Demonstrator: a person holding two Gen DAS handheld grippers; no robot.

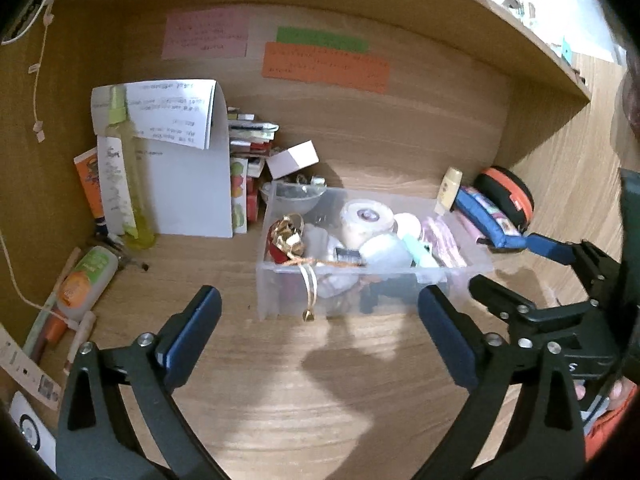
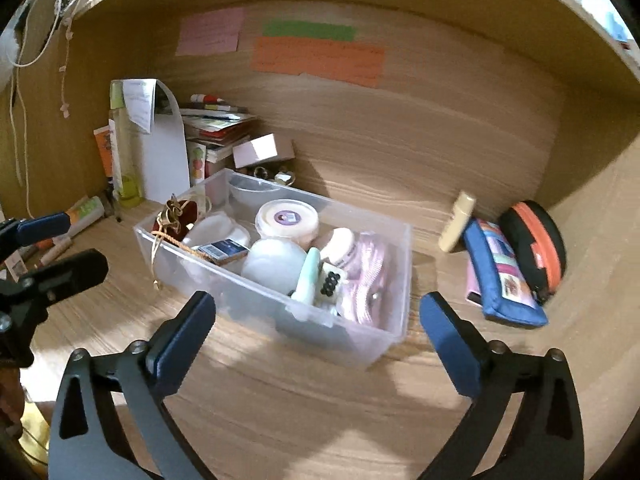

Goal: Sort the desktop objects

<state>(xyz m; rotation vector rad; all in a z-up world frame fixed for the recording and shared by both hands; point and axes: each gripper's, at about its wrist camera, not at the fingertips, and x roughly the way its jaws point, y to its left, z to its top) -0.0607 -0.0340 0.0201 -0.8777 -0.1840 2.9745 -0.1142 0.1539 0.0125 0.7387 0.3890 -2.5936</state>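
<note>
A clear plastic bin stands on the wooden desk, filled with small items: a round cream jar, a gold ribbon, a pink comb and others. My left gripper is open and empty, just in front of the bin. My right gripper is open and empty, at the bin's near right corner; it also shows in the left wrist view. A blue pouch and a black-orange case lie right of the bin.
At the back left stand a tall green bottle, folded white paper, stacked books and a small white box. Tubes and pens lie along the left wall. Coloured notes are stuck on the back wall. A cream tube leans there.
</note>
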